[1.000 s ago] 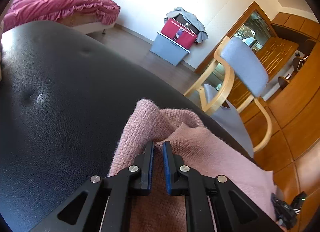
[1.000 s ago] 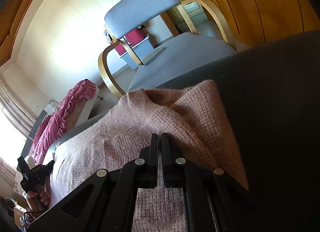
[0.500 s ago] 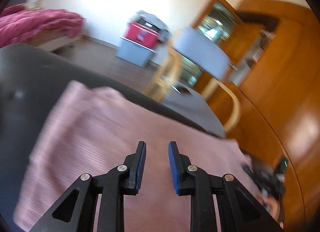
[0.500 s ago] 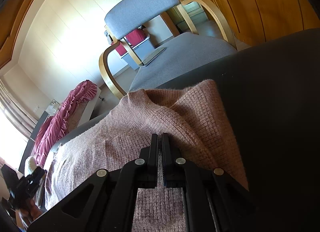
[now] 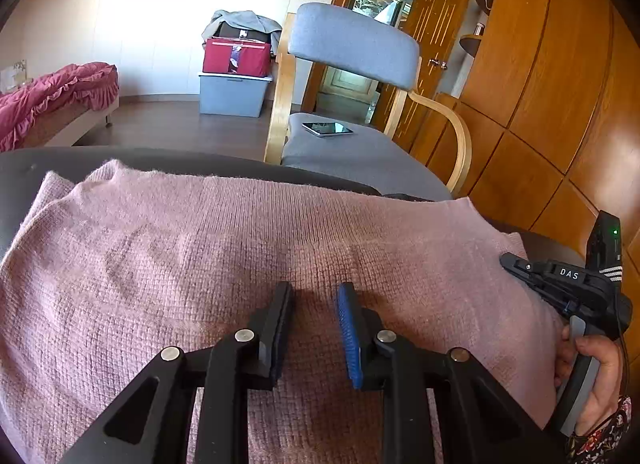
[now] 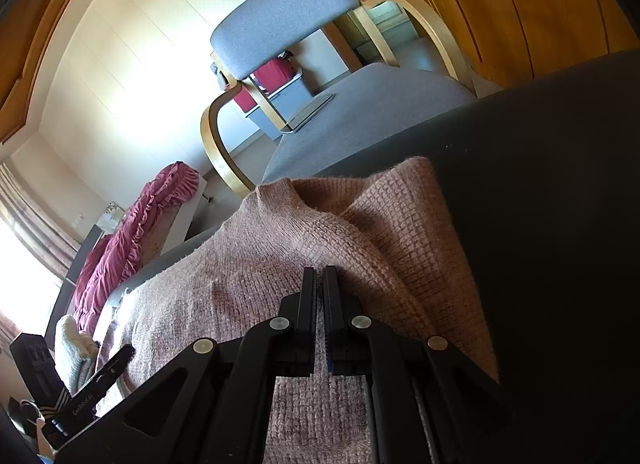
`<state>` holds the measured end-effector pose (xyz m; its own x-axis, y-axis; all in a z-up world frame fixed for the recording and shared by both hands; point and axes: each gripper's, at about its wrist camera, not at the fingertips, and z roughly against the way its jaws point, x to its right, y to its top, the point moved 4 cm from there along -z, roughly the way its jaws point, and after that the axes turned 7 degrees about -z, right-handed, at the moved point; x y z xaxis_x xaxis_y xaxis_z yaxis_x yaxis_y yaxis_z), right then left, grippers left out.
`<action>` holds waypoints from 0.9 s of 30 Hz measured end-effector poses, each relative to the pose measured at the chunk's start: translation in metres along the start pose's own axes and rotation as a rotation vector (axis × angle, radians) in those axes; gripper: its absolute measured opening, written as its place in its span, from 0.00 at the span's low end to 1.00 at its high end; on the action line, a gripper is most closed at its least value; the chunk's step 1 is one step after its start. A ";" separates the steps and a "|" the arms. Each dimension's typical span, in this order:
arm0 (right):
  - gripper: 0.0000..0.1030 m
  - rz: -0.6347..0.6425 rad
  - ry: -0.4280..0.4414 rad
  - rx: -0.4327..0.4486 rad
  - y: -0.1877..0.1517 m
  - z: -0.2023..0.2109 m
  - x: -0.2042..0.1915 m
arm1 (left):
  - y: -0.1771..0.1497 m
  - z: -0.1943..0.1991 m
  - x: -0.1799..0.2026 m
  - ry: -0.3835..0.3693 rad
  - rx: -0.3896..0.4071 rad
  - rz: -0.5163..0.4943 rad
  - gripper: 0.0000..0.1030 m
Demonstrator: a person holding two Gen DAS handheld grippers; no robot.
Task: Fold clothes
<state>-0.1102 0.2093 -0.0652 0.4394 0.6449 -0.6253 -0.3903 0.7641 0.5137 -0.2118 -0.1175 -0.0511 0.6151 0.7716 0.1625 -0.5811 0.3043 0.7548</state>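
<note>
Folding is partway along: the pink sweater [image 5: 248, 264] lies spread across the black cushion [image 6: 560, 184], with one end already doubled over near the right gripper [image 6: 319, 284]. That gripper's jaws are clenched tight, and whether a fold of knit is pinched between them I cannot tell, though they sit right on the fabric. The left gripper [image 5: 314, 304] hovers over the middle of the sweater, its jaws opening with nothing between them. The next move, as I judge it, calls for the left gripper to pick a fresh edge, likely the far hem by the chair [image 5: 352, 40], and carry it over evenly without dragging the layer beneath.
</note>
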 end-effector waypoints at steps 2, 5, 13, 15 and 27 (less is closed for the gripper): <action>0.03 -0.002 0.003 0.000 0.000 0.000 0.000 | -0.002 0.017 0.001 0.018 0.039 0.016 0.22; 0.03 -0.005 0.007 0.000 0.000 0.000 0.001 | -0.016 0.043 0.014 -0.049 0.084 0.016 0.22; 0.03 -0.011 0.016 0.002 0.000 0.000 0.001 | -0.052 0.034 0.044 -0.059 -0.095 -0.117 0.22; 0.03 -0.021 0.026 -0.001 0.000 0.000 0.003 | -0.053 0.026 0.039 -0.091 -0.126 -0.084 0.22; 0.76 -0.222 0.029 0.094 -0.011 0.099 0.045 | -0.048 0.070 0.031 -0.262 0.100 -0.008 0.21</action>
<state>-0.0067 0.2317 -0.0408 0.4820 0.4614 -0.7448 -0.2094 0.8862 0.4134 -0.1277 -0.1468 -0.0378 0.7435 0.5949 0.3054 -0.5286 0.2431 0.8133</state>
